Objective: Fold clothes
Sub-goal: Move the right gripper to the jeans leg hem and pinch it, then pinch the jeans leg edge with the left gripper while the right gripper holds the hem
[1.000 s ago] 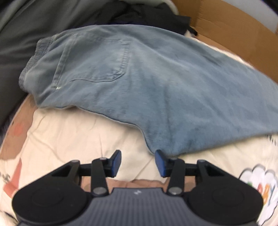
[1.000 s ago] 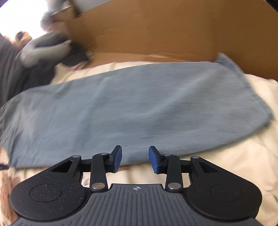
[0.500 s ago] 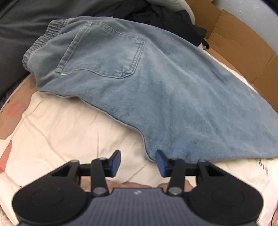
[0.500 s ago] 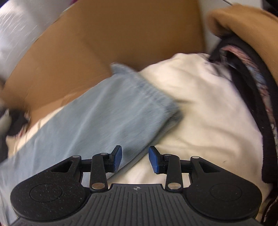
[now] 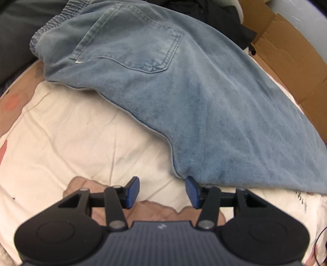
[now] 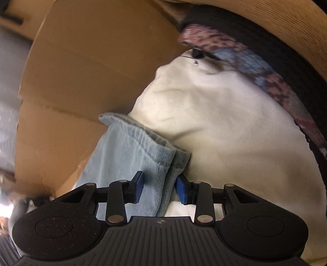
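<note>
A pair of light blue jeans (image 5: 204, 98) lies spread on a cream bedcover (image 5: 81, 131), folded lengthwise so one leg covers the other. The elastic waistband sits at the far left in the left wrist view, a back pocket facing up, and the legs run off to the right. In the right wrist view the two stacked leg hems (image 6: 147, 139) rest at the far end, close to a cardboard sheet (image 6: 85, 67) that stands along the bed's edge.

The right gripper (image 6: 159, 189) sits over the hems with its blue pads either side of the doubled cloth. Its jaws have just been closing, yet a gap shows beside the left pad, so the denim is between them but does not look clamped. The left gripper (image 5: 162, 191) hangs near the crotch curve of the jeans, jaws apart with nothing between them — they have just been opening. Its right pad is just beside the denim edge.

So the lengthwise fold looks done. What seems left is the crosswise fold — hems carried up toward the waistband, probably once or twice more.

Around the jeans: dark clothing (image 5: 220, 18) is piled beyond the waistband, and a patterned dark garment (image 6: 276, 81) with a tan one above it lies past the hems, likely still waiting.
</note>
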### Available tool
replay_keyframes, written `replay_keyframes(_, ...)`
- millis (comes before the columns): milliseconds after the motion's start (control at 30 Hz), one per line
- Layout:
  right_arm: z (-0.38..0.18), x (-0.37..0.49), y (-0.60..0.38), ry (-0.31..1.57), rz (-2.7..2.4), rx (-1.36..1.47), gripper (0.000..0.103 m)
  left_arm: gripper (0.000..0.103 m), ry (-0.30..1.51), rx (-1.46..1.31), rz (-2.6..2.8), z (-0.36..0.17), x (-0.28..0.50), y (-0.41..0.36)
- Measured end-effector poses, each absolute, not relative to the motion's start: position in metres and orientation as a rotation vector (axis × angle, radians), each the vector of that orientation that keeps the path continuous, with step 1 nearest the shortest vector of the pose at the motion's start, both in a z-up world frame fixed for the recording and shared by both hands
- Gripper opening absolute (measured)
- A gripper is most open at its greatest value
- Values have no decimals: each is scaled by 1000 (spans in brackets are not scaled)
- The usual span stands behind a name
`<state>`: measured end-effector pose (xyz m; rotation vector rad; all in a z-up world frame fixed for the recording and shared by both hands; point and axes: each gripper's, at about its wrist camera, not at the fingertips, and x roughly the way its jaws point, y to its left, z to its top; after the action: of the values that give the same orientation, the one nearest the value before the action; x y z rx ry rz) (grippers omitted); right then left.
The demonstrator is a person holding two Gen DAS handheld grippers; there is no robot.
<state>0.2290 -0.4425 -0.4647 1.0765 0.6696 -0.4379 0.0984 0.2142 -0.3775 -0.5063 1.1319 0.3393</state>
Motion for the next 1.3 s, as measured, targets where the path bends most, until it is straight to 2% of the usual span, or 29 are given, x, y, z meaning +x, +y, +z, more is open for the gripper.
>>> replay_keyframes(33, -465, 230, -443, 665, -439, 1086, 31, 53, 1124, -521, 343, -376, 98, 215)
replay_keyframes(67, -465, 231, -443, 666, -436, 1080, 19, 53, 1116, -533, 345, -376, 98, 217)
replay_keyframes(100, -465, 232, -443, 671, -430, 1071, 13, 53, 1112, -541, 347, -376, 98, 218)
replay_keyframes(200, -462, 235, -446, 672, -407, 1053, 8, 53, 1099, -573, 353, -377, 98, 221)
replay_keyframes(433, -470, 241, -450, 673, -395, 1087, 9, 53, 1060, -650, 358, -380, 98, 228)
replay_keyframes(833, -489, 262, -452, 663, -379, 1175, 24, 54, 992, -713, 355, -396, 105, 237)
replay_keyframes(900, -490, 264, -453, 652, -361, 1190, 21, 55, 973, -730, 349, -399, 104, 238)
replay_keyframes(933, -491, 266, -453, 646, -352, 1197, 17, 56, 963, -744, 348, -400, 103, 239)
replay_keyframes(967, -490, 267, -454, 641, -345, 1195, 9, 57, 955, -749, 345, -401, 103, 240)
replay_keyframes(1033, -489, 268, -454, 629, -331, 1193, 8, 59, 946, -756, 333, -400, 104, 239)
replay_keyframes(1167, -489, 272, -451, 614, -333, 1200, 8, 49, 932, -799, 305, -403, 100, 240)
replay_keyframes(1200, -490, 275, -451, 621, -339, 1195, 12, 49, 928, -819, 307, -405, 98, 241)
replay_keyframes(1300, -493, 281, -447, 630, -350, 1181, 13, 48, 909, -866, 312, -410, 97, 237)
